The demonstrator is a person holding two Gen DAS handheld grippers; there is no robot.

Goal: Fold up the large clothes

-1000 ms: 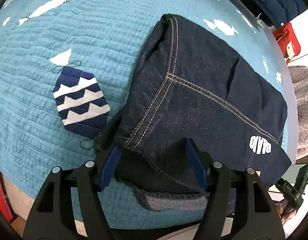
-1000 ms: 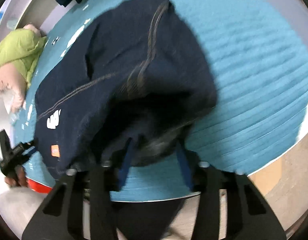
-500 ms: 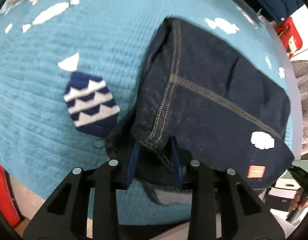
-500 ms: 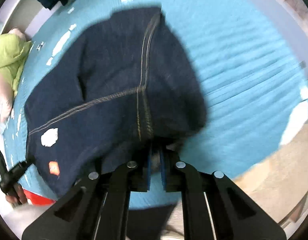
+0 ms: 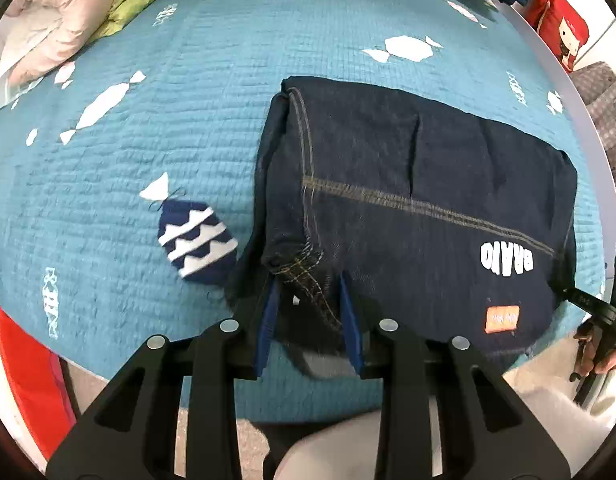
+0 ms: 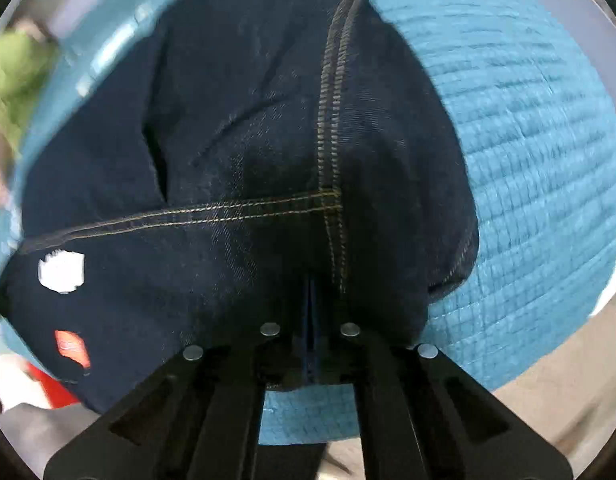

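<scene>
Both tools have just closed on the near edge of the folded denim jeans (image 5: 419,208) on the bed's teal quilt (image 5: 148,160), left tool (image 5: 308,312) pinching a thick bunch, right tool (image 6: 311,332) fully shut on denim, ready to lift the next fold

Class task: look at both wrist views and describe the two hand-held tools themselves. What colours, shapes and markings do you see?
Each tool is built alike. The left tool has two matte black fingers with long cut-out slots, round silver rivets, and blue pads on the inner faces. The right tool shows the same black slotted frame, silver rivets and a sliver of blue pad. No cables show.
</scene>
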